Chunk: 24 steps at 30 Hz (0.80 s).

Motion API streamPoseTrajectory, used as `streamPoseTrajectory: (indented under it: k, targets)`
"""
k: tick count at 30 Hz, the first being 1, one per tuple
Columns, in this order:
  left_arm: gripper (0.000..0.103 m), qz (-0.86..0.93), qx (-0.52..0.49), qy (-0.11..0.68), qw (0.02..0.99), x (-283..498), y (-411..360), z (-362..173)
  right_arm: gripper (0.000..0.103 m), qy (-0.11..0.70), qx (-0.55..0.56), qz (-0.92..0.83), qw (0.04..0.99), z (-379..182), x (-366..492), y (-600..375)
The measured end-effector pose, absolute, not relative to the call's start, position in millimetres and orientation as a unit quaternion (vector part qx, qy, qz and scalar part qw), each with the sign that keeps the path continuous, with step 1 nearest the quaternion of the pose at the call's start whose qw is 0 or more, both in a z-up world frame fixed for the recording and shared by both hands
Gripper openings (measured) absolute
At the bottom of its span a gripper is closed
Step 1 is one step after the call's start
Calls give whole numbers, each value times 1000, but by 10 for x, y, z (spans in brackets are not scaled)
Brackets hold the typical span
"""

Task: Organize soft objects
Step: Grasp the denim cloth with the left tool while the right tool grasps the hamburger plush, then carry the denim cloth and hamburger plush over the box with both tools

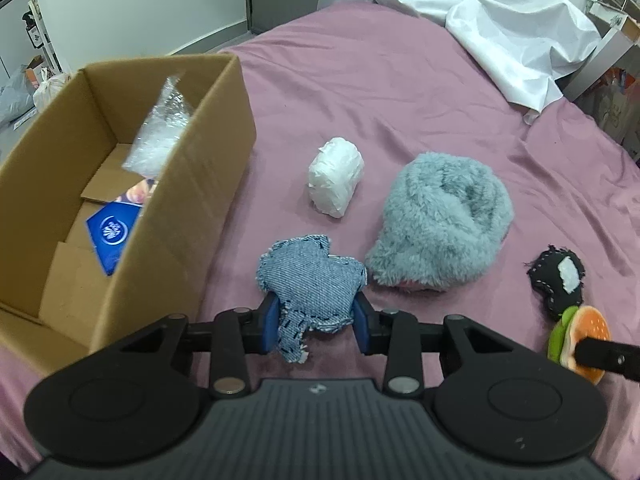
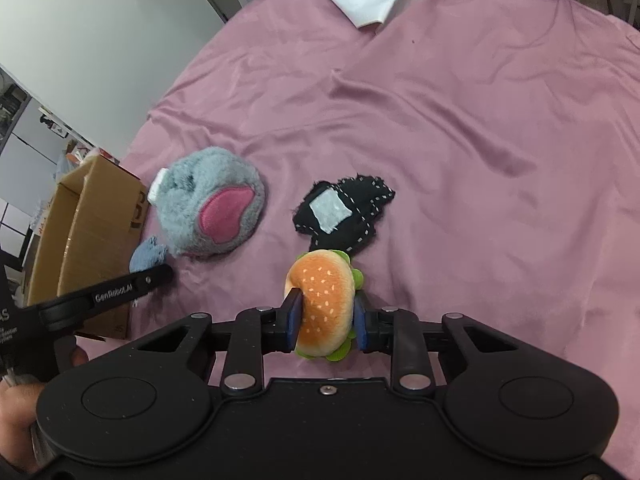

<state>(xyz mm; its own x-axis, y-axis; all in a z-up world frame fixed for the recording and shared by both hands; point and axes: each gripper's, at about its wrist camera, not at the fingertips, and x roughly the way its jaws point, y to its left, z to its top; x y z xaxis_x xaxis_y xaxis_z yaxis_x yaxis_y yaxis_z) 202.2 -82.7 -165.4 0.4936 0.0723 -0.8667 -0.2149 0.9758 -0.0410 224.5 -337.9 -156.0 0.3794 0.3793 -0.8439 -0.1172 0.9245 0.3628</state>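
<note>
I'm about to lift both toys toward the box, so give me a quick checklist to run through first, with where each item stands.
1. Left gripper jaws closed on the denim toy: ok, pads press both its sides.
2. Right gripper jaws closed on the burger toy: ok, bun squeezed between the pads.
3. Burger toy clear of the black patch toy: cannot tell, they sit very close.
4. Denim toy clear of the grey furry toy: cannot tell, edges nearly meet.
5. Cardboard box open with room: ok, only a plastic bag and a blue packet are visible inside.
</note>
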Motion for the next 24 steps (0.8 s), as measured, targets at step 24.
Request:
streamPoseTrajectory:
  k: [24]
  targets:
    - [36, 89, -81, 449, 885, 1598, -642, -982, 26, 453, 160, 194, 855, -1026, 2094, -3191]
